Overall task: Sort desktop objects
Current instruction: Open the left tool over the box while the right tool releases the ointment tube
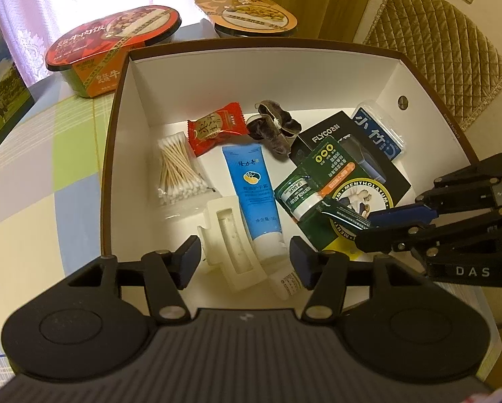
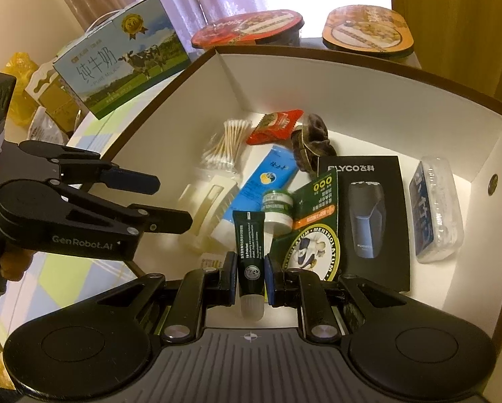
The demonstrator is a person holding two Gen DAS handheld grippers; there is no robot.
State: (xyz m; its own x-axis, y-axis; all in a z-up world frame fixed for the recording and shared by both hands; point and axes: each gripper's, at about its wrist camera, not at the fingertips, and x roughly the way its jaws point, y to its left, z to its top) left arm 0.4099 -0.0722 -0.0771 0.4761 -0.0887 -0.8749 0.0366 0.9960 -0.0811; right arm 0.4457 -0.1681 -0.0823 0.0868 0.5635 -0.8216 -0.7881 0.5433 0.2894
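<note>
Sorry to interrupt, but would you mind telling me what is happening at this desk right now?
A person is sorting small desktop items into a white-lined box. The right hand-held gripper is shut on a small dark green lip balm tube, holding it just above the box's contents. The left hand-held gripper is open and empty over the blue hand cream tube. Cotton swabs, a Flyco shaver box and a hair clip already lie inside.
</note>
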